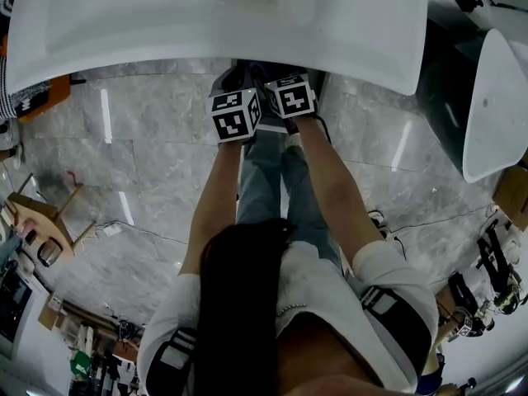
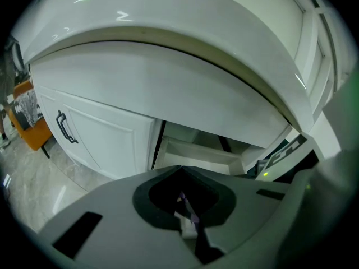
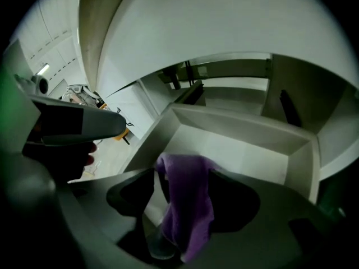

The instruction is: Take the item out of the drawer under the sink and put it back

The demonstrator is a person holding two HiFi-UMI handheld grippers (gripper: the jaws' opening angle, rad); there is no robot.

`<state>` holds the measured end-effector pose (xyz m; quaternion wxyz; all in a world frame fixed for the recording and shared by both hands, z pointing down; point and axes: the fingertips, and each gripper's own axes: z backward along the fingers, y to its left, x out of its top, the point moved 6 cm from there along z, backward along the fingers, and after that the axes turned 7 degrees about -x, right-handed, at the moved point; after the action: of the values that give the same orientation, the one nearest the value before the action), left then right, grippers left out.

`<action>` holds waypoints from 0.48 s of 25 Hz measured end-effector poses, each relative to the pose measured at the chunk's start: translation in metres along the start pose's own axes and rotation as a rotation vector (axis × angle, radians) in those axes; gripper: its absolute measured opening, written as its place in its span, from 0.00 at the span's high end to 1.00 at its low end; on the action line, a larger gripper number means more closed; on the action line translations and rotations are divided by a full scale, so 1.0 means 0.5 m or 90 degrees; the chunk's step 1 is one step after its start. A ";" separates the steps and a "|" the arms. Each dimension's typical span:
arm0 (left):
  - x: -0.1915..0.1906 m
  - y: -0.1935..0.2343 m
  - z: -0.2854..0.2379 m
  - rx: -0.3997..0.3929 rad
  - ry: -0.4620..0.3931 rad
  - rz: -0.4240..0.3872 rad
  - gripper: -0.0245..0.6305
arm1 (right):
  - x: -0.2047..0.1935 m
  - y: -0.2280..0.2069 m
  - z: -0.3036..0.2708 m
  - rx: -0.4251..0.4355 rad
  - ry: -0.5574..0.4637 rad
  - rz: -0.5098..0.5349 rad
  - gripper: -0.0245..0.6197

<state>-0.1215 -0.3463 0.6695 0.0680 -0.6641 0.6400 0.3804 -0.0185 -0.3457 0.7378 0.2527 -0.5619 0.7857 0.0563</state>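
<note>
My right tongs (image 3: 184, 175) stand wide apart. The purple cloth (image 3: 188, 212) hangs loosely between them, just above the open drawer (image 3: 252, 150). My left tongs (image 2: 180, 170) are closed, tip against tip. I judge the taking out is done. What is left is to drop the cloth in and shut the drawer under the sink (image 1: 214, 15).

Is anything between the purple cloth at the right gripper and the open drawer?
Nothing visible: the purple cloth hangs between the right gripper's open jaws, and only the drawer's bare floor lies beyond it.
</note>
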 end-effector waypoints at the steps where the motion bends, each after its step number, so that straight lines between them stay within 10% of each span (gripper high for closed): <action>1: -0.001 0.001 -0.003 -0.003 0.001 0.004 0.96 | 0.001 -0.003 -0.006 -0.007 0.002 0.001 0.51; 12: -0.015 0.032 -0.012 -0.001 0.013 0.023 0.96 | -0.006 -0.005 -0.053 -0.071 0.020 0.021 0.51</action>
<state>-0.1327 -0.3466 0.6844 0.0538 -0.6562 0.6525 0.3752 -0.0246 -0.3541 0.7625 0.2075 -0.5632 0.7942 0.0953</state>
